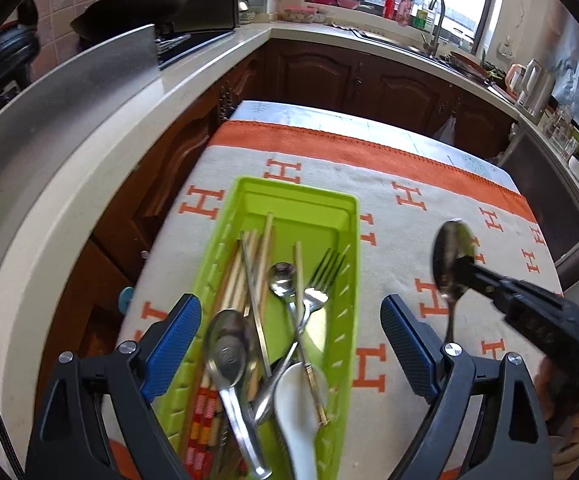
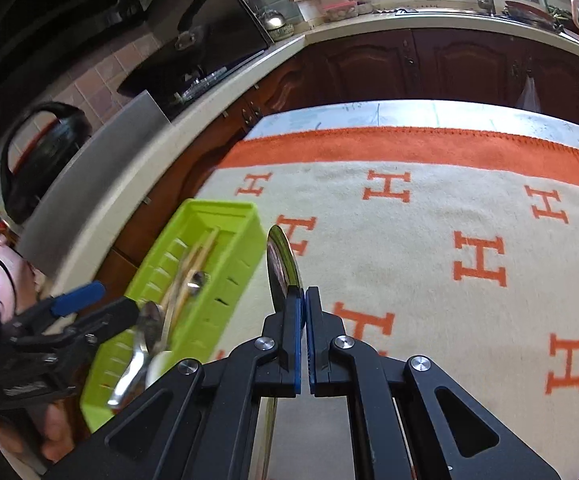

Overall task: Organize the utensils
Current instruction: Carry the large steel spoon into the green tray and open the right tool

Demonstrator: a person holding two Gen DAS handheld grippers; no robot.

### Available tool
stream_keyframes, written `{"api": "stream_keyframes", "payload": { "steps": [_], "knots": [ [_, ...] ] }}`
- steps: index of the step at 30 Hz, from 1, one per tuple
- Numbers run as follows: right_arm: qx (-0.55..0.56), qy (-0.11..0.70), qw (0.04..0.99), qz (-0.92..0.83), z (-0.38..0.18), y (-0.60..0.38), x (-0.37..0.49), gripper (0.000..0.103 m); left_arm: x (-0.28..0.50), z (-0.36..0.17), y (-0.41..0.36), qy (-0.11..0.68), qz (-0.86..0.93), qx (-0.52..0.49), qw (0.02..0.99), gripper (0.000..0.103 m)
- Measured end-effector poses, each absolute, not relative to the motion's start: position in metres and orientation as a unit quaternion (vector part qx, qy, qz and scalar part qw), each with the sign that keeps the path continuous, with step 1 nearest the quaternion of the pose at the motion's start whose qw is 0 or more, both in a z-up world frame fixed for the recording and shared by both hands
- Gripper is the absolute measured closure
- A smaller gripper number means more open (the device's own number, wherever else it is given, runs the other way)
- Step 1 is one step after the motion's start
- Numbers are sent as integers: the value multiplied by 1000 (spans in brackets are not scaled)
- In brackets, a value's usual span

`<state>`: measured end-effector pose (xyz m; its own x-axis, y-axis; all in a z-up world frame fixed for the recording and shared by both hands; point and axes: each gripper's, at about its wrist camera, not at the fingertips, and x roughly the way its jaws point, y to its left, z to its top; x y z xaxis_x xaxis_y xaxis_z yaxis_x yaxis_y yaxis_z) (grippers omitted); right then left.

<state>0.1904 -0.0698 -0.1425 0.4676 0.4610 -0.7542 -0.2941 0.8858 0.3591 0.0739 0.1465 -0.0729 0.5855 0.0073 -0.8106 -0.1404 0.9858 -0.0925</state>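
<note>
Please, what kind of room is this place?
Very likely a home kitchen. A countertop runs over dark wooden cabinets, a sink faucet stands under the window, and a green utensil tray rests on a table covered with an orange-patterned cloth.

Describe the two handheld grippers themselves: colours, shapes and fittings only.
Both match. The left gripper has black frame links with triangular cut-outs, round silver bolts at the joints, and blue textured pads lining its fingers. The right gripper shows the same black linkage, silver bolts and blue pad edges. No markings or sleeves are clearly visible.
</note>
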Motion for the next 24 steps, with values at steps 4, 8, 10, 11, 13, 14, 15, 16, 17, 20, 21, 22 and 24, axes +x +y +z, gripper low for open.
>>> {"api": "stream_keyframes", "payload": {
  "steps": [4,8,10,11,13,14,15,16,17,20,21,22,24],
  "knots": [
    [97,455,852,238,-104,-58,174,101,57,-60,166,443,64,-76,891,13],
    [104,444,848,270,-68,-36,156,101,38,-44,190,429,98,-77,895,13],
    [106,441,845,281,-53,-26,150,101,31,-36,200,425,113,-79,895,13],
    [104,440,845,285,-46,-18,145,101,27,-31,206,422,119,-81,895,13],
    [100,436,847,288,-32,-6,139,101,21,-24,214,416,127,-84,896,13],
    [96,434,849,287,-27,1,136,101,18,-21,218,413,132,-83,897,13],
    [92,433,849,288,-22,7,135,101,16,-18,220,410,137,-81,898,13],
    [86,432,851,286,-19,14,133,101,14,-16,223,408,142,-80,898,13],
    [81,433,853,281,-17,21,133,101,13,-14,225,406,146,-81,899,13],
    [63,441,856,261,-20,39,134,101,11,-14,232,407,150,-89,896,13],
    [57,445,857,255,-23,44,135,101,11,-16,235,410,150,-92,895,13],
    [53,451,855,251,-29,48,139,101,11,-18,236,413,150,-94,893,13],
    [49,469,849,241,-44,57,146,101,10,-23,238,419,152,-94,890,13]
  ]
}}
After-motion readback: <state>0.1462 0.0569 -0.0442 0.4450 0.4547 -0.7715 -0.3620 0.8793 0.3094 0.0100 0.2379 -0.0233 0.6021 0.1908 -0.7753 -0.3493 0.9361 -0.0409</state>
